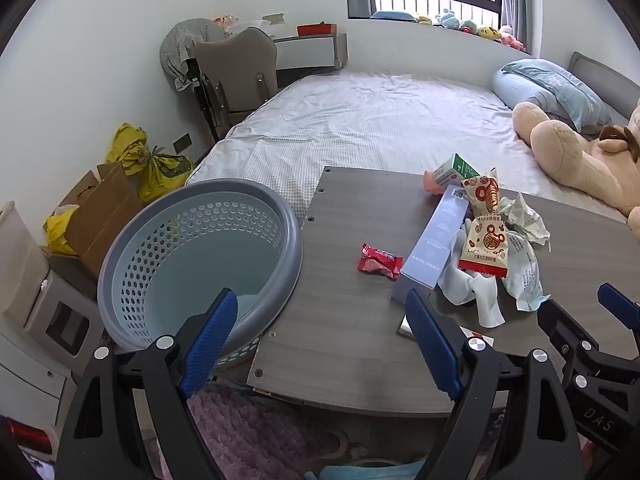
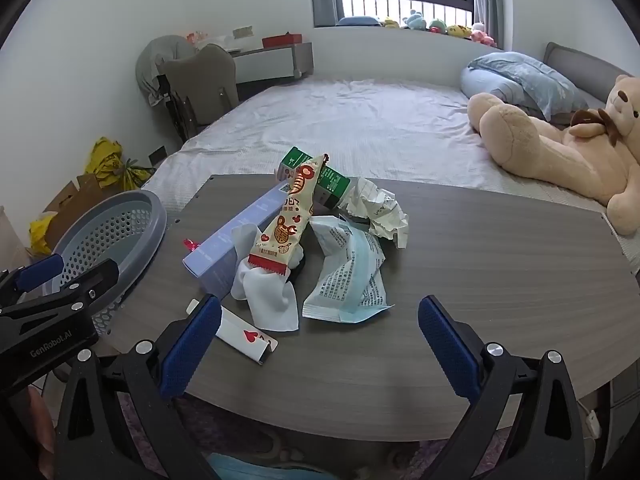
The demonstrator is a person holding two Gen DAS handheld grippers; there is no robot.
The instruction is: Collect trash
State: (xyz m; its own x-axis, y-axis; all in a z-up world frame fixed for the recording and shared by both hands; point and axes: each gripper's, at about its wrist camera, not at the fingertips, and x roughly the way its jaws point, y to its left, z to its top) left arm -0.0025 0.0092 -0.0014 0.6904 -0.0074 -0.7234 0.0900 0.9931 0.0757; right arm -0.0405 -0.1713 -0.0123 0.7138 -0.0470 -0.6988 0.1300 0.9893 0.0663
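Right wrist: trash pile (image 2: 312,248) mid-table (image 2: 480,280), basket (image 2: 120,220) left, bed (image 2: 360,120) behind.

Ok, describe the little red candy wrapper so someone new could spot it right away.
Start at the grey wood-grain table in front of the bed. Between the perforated grey basket and the long pale-blue box lies the red wrapper, alone and apart from the pile, small, crinkled, shiny red.

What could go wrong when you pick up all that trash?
The trash is heaped: lifting the snack wrapper may drag the white tissue and the long lilac box under it along. The basket sits past the table's left edge, so a drop short of it would probably land on the floor. The small red wrapper lies flat, so it may slip from a gripper.
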